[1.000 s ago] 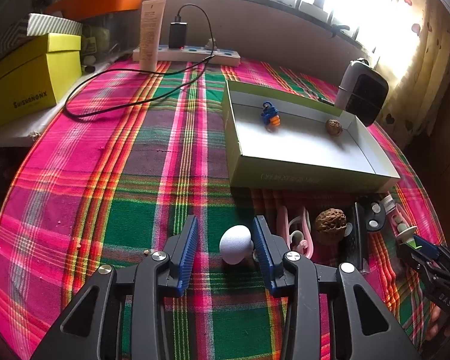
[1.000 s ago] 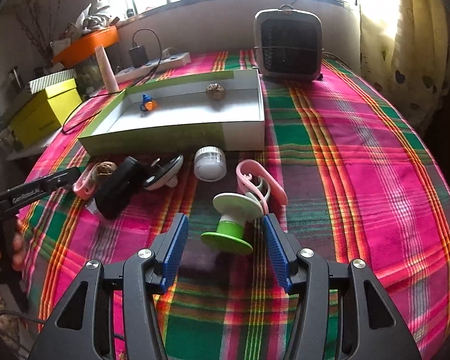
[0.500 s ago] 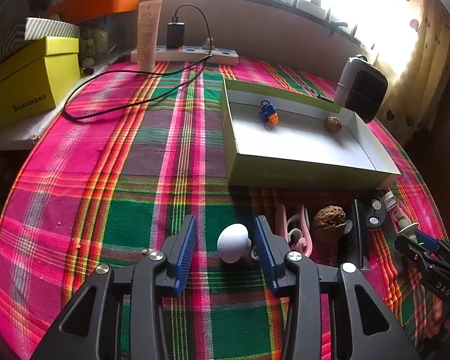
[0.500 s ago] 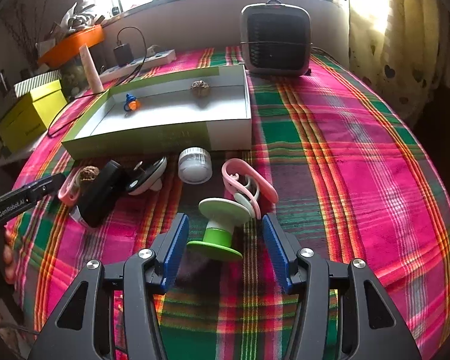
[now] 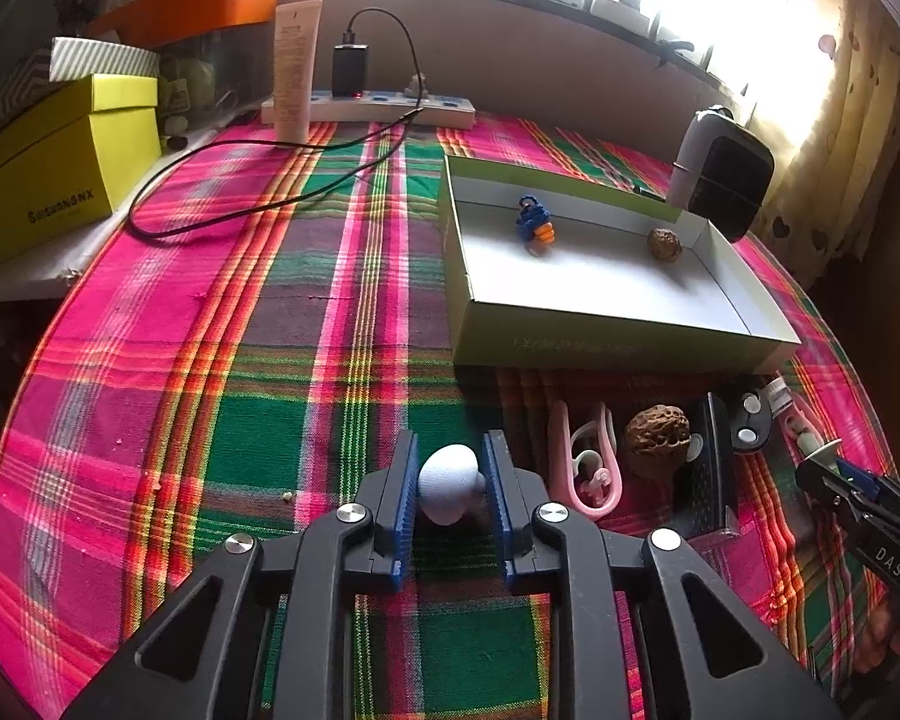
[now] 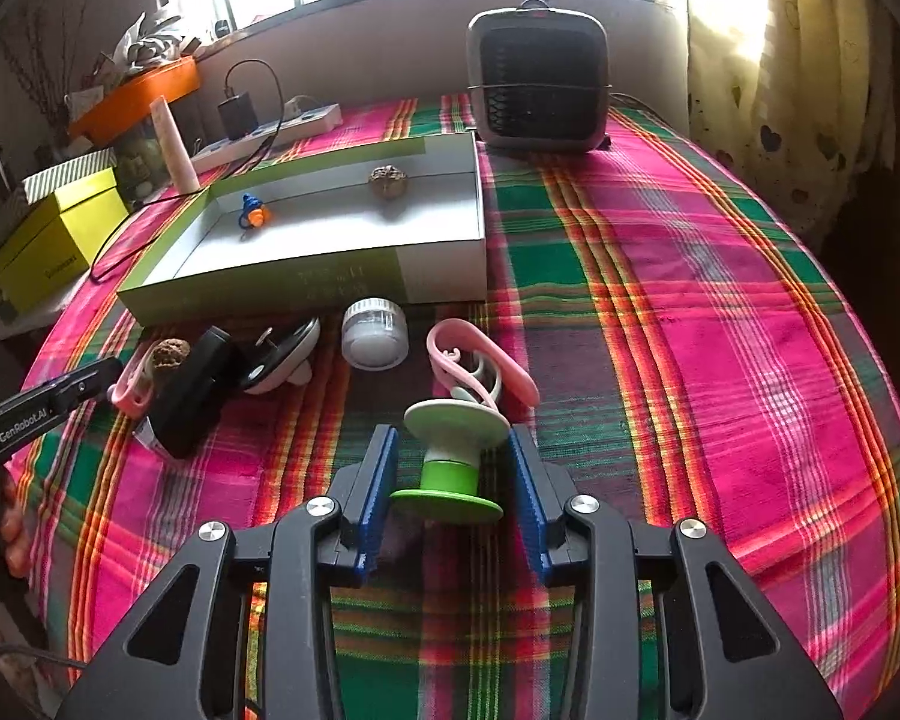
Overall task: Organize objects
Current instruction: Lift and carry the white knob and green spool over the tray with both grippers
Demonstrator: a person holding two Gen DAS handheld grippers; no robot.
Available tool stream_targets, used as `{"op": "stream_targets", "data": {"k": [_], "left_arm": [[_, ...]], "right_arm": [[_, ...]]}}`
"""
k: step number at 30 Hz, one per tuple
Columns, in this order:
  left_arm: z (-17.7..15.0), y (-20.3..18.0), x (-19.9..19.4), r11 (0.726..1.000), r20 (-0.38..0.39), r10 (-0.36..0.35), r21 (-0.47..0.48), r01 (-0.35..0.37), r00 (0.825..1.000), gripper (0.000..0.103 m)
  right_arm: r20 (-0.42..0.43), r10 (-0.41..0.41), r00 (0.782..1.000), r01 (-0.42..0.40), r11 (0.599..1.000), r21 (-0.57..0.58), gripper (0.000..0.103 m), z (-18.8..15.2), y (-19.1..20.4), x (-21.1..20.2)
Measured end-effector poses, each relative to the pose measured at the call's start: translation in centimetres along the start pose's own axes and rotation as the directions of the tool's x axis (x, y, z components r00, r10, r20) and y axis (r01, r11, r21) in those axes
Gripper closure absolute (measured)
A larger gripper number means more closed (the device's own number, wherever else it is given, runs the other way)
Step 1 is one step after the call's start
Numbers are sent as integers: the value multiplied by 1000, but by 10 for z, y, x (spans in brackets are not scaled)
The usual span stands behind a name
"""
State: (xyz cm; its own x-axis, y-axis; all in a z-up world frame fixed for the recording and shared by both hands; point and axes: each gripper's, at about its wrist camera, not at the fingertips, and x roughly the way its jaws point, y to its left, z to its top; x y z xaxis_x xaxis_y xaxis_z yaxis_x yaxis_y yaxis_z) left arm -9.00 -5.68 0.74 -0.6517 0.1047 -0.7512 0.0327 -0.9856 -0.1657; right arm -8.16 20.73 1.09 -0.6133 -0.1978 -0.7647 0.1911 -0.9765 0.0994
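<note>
The left tongs (image 5: 450,486) are clamping a small white egg-shaped piece (image 5: 448,489) just in front of the green tray (image 5: 606,345), their jaws having just been closing onto its two sides. It is looking light, hard and smooth, so it is likely slipping easily; squeezing across its widest part, as now, is the safer hold.

The right tongs (image 6: 450,468) have also just been closing, around a green-and-white spool-shaped piece (image 6: 450,462) standing upright near the tray's front wall. Its flanges are filling most of the gap, but whether the pads are pressing on them I cannot tell. It is appearing to be stiff, light plastic; taking it across the flanges risks tipping it, while the narrow waist is offering a surer seat.

The tray is holding only two things, a blue-and-orange charm (image 5: 535,223) toward its left and a walnut (image 5: 664,244) toward its right, both along the far wall. Most of its white floor is lying bare.
</note>
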Motion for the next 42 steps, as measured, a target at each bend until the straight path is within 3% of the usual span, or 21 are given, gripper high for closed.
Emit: {"op": "stream_targets", "data": {"k": [42], "left_arm": [[2,-12,-10,1000,10,-28,11,28,1000,84]], "right_arm": [[36,42,998,-42,999,-11,65,4,3,-12]]}}
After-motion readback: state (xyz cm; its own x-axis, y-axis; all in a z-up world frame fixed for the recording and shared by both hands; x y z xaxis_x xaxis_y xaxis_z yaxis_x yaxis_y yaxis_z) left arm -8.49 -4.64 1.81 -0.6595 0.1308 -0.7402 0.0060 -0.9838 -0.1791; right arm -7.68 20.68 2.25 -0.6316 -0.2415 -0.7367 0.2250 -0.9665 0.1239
